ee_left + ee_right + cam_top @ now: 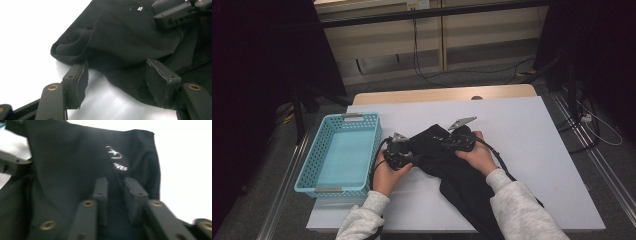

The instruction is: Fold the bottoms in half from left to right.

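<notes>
A black garment lies crumpled on the white table, trailing toward the front edge. My left gripper sits at the cloth's left edge. Its jaws stand wide apart, one pad on the bare table and the other against a fold of the garment, with nothing pinched. My right gripper rests on top of the cloth and points left. Its jaws stand close together, a narrow gap showing over the black fabric just below a white printed logo.
A light blue plastic basket stands at the table's left side, next to my left hand. Bare white tabletop stretches to the right and behind the garment. Cables trail from both grippers toward the front edge.
</notes>
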The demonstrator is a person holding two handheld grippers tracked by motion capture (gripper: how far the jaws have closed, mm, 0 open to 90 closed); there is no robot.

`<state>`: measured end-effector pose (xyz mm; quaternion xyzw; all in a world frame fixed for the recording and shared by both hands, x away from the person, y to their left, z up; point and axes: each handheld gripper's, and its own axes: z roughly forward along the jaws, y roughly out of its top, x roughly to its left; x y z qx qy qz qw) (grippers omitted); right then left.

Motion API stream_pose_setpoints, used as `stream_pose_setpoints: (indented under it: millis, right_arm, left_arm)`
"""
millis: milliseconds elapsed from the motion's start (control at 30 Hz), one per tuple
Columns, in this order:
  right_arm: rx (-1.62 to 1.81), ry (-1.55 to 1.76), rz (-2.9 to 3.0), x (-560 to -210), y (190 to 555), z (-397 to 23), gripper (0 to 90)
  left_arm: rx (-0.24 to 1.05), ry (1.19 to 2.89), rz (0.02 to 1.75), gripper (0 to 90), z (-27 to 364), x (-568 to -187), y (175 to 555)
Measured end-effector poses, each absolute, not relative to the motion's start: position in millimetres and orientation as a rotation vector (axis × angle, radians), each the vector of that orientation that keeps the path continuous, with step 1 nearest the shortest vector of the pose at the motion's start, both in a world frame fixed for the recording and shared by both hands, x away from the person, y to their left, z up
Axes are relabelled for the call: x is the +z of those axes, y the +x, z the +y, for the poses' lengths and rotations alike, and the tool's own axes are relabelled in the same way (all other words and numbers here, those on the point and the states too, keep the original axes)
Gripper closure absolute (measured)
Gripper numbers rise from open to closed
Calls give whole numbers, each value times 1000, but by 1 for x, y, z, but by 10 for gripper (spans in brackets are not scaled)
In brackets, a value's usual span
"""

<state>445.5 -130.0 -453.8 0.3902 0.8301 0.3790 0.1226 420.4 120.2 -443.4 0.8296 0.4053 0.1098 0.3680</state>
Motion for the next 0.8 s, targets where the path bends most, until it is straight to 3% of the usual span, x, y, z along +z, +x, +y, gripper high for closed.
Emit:
stream_pose_setpoints:
  millis: [67, 333, 400, 567, 600, 700, 800]
  right_arm:
    - [1105, 1155, 2425, -455, 447, -131, 900]
    - [1098, 1144, 2401, -450, 448, -136, 900]
    - [1139, 1171, 2384, -450, 450, -136, 731]
    - [1121, 1158, 2438, -457, 448, -126, 614]
    - [1113, 1149, 2431, -458, 447, -125, 629]
    - [1085, 1118, 2435, -456, 446, -123, 844]
    - [1076, 1101, 2427, -453, 446, -125, 877]
  left_arm:
    - [284, 2124, 1043, 358, 120, -443, 421]
    - [282, 2132, 1033, 355, 119, -442, 422]
    - [283, 2127, 1037, 354, 120, -442, 422]
    - [282, 2128, 1035, 342, 121, -442, 422]
    - [286, 2123, 1038, 336, 120, -443, 421]
    - [281, 2122, 1046, 330, 121, -443, 421]
    - [293, 2114, 1046, 327, 123, -442, 421]
